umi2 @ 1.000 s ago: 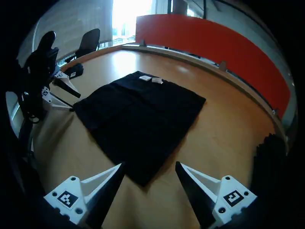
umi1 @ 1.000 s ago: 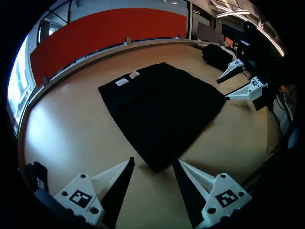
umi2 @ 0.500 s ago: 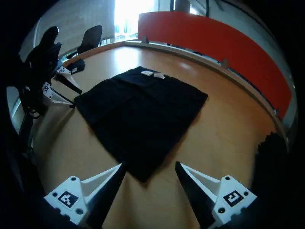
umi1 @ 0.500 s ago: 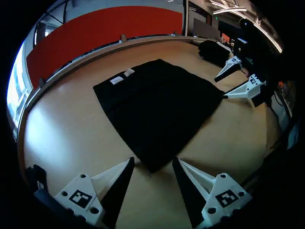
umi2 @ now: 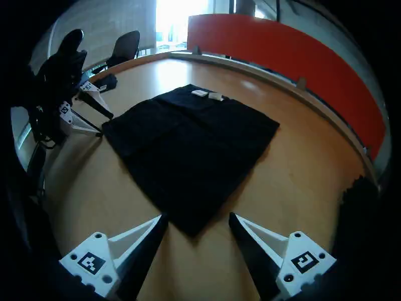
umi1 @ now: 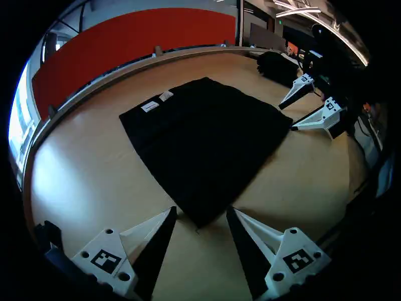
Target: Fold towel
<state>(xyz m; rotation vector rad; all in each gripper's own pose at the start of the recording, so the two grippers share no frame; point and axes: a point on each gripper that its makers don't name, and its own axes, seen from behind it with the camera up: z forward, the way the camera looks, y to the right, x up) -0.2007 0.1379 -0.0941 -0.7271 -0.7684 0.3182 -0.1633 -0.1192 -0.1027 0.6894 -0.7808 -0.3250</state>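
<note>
Since a second ago, both grippers have drawn slightly closer to the towel [umi1: 210, 140], and each near corner now sits a little deeper between the fingers.

Towel: black, spread flat on the wooden table [umi1: 85, 165], one layer or more, which cannot be told. Two white tags [umi1: 149, 106] lie at its far edge.

Left gripper [umi1: 200, 209]: jaws wide apart and holding nothing. In the left gripper view, the near corner of the towel lies in the gap between the two fingers. Neither finger presses on the cloth, and whether they brush it cannot be told.

Right gripper [umi2: 197, 215]: jaws equally wide and empty. In the right gripper view, another corner of the towel lies between its fingers in the same way. In the left gripper view, this gripper stands at the right-hand corner of the towel, fingertips just beside the edge.

Surroundings: a red panel [umi1: 135, 35] runs behind the table's far rim. A dark heap of cloth [umi1: 273, 65] rests on the table beyond the right gripper. Two chairs [umi2: 125, 47] stand past the table in the right gripper view.
</note>
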